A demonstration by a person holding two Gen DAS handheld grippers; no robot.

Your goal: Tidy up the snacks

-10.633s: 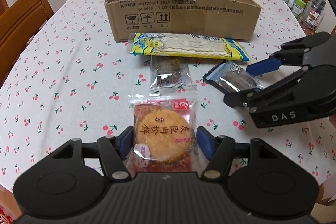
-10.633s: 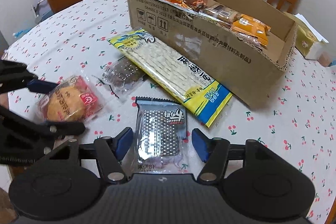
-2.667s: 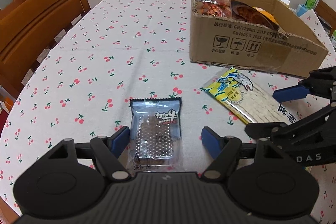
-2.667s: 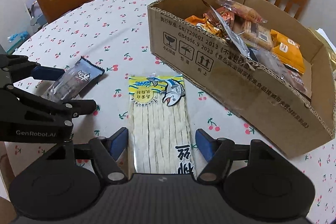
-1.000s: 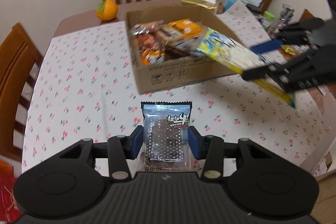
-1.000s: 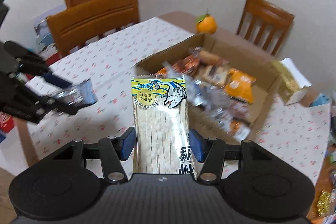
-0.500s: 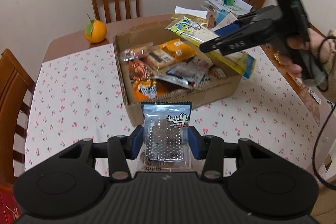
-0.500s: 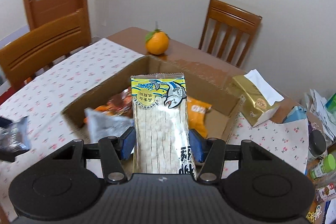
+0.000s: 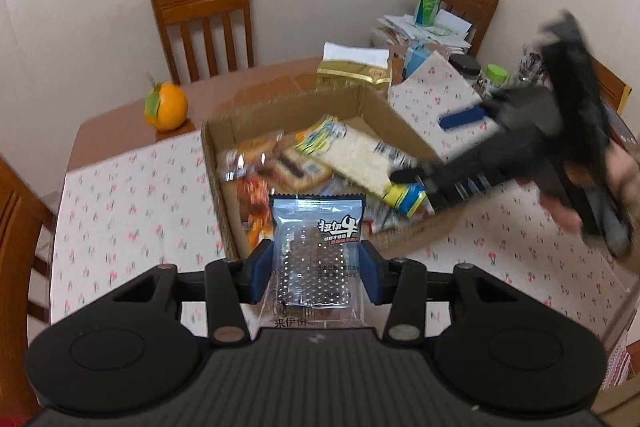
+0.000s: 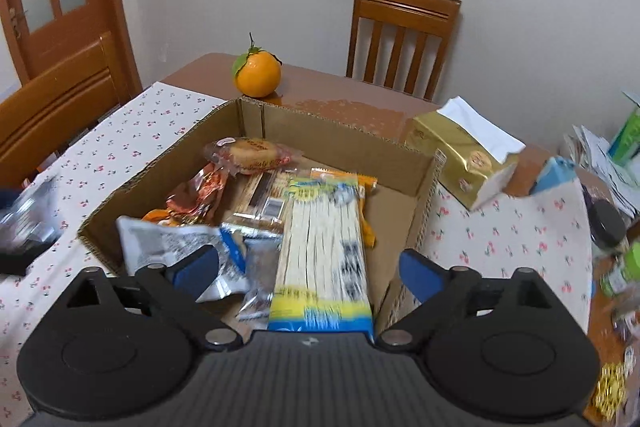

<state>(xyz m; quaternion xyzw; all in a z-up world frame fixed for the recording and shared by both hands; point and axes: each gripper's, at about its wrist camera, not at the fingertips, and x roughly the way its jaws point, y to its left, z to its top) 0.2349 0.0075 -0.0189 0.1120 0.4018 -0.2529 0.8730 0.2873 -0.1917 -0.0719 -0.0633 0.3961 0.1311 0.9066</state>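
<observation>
My left gripper (image 9: 316,269) is shut on a clear blue-topped snack packet (image 9: 316,247), held in the air above the near wall of the cardboard box (image 9: 224,219). My right gripper (image 10: 310,269) is open over the box (image 10: 416,163). The long yellow-and-blue fish-strip packet (image 10: 322,247) lies loose between its spread fingers, resting on the snacks in the box. In the left wrist view the packet (image 9: 356,159) lies in the box with the right gripper (image 9: 428,155) at its near end. Several other wrapped snacks fill the box.
An orange (image 10: 257,73) sits on bare wood behind the box. A gold tissue pack (image 10: 464,159) lies right of the box. Jars and papers (image 9: 436,23) crowd the table's right end. Wooden chairs (image 10: 400,39) stand around the cherry-print tablecloth (image 9: 132,195).
My right gripper has opened and let the fish-strip packet drop into the box. My left gripper, still holding its packet, has moved closer over the box.
</observation>
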